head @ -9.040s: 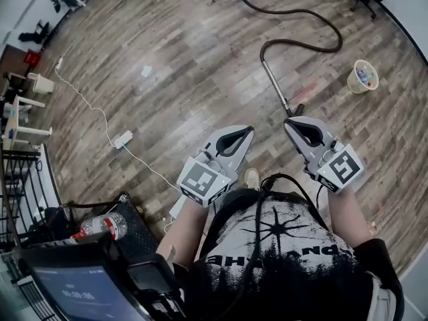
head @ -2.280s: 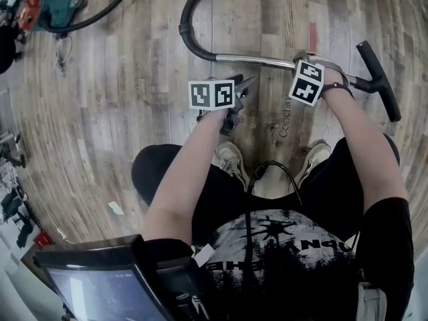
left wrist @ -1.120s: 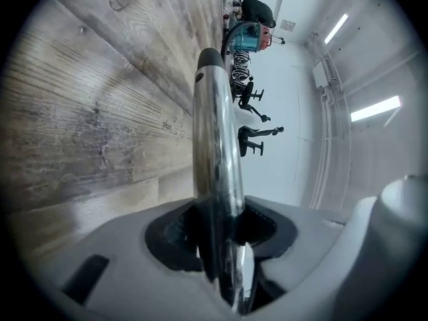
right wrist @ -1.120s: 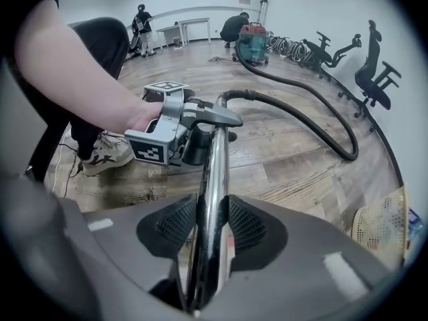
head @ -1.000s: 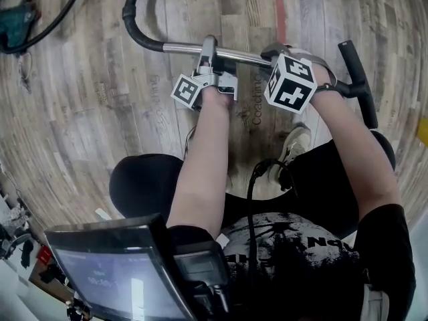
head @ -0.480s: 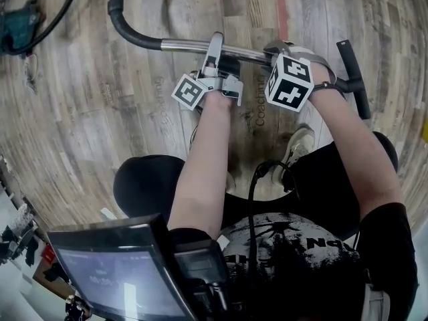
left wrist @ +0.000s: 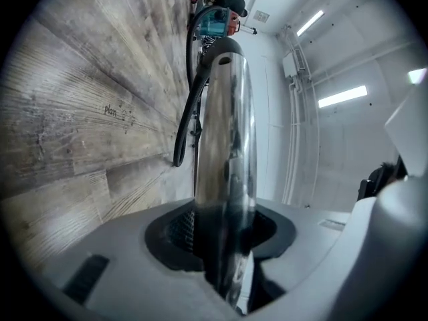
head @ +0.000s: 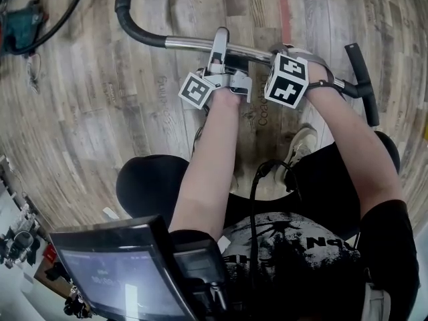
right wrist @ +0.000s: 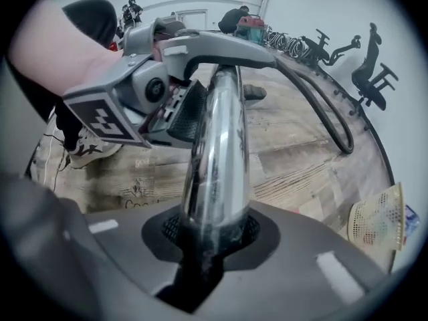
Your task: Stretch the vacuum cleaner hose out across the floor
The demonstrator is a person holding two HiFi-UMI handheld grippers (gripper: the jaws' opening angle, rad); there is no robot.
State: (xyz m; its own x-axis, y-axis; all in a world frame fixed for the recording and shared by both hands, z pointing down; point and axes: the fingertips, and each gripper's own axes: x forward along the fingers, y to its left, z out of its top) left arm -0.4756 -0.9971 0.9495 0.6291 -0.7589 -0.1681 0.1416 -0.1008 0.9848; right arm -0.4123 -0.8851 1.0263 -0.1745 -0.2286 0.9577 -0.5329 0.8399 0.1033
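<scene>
The vacuum's chrome tube (head: 194, 43) runs across the floor boards in the head view. At its left end it joins the black hose (head: 131, 24), which leads off to the teal vacuum body (head: 20, 20). The black floor nozzle (head: 362, 79) is at its right end. My left gripper (head: 219, 44) is shut on the tube near its middle, and the tube (left wrist: 224, 146) fills its padded jaws. My right gripper (head: 289, 51) points steeply down further right. Its jaws have just been closing, and the tube (right wrist: 217, 159) sits pressed between them.
A mesh wastebasket (right wrist: 378, 225) stands on the floor to the right. Office chairs (right wrist: 372, 72) line the far wall beyond the hose loop (right wrist: 328, 122). The person's shoe (head: 303, 142) rests just under the tube, next to a red tape strip (head: 285, 11).
The left gripper and the tube's hose end have risen a little. The right gripper has stayed in place on the tube.
</scene>
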